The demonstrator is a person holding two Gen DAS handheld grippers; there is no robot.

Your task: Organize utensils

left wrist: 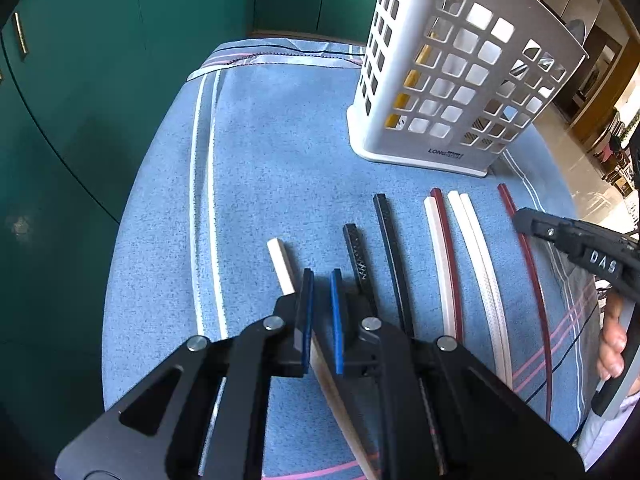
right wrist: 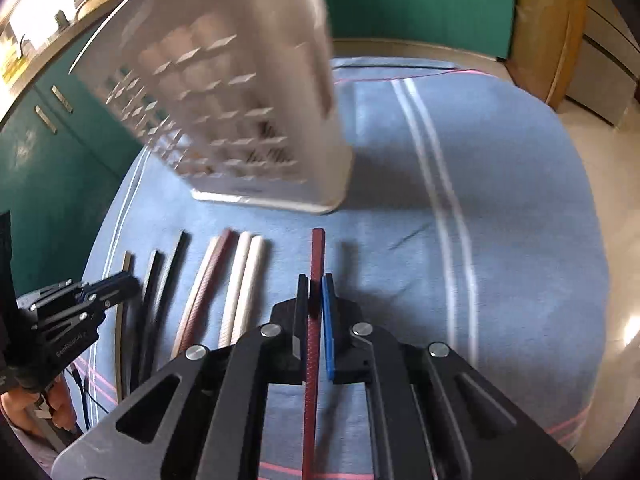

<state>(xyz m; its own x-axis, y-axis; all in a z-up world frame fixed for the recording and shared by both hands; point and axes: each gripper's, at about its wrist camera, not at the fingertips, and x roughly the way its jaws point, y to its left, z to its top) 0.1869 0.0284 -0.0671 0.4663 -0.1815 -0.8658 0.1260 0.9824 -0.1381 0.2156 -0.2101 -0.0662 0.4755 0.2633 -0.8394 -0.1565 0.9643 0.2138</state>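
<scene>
My left gripper [left wrist: 320,276] is shut on a cream chopstick [left wrist: 280,260] that crosses slantwise between its blue pads; the chopstick's far end lies on the blue cloth [left wrist: 280,160]. The right wrist view shows this gripper [right wrist: 128,280] at the left end of the row. My right gripper [right wrist: 316,280] is shut on a dark red chopstick [right wrist: 318,252] running straight through its jaws, with a shadow beside its far end. That gripper [left wrist: 520,216] and chopstick [left wrist: 534,280] appear at the right of the left wrist view. A white slotted basket [left wrist: 400,40] stands upright beyond the row.
Between the grippers lie two black chopsticks [left wrist: 388,232], a white and red pair [left wrist: 436,240] and a white pair [left wrist: 472,240], all parallel. Something yellow shows inside the basket. Green cabinets [left wrist: 80,120] flank the table. A person's hand [left wrist: 612,340] holds the right gripper.
</scene>
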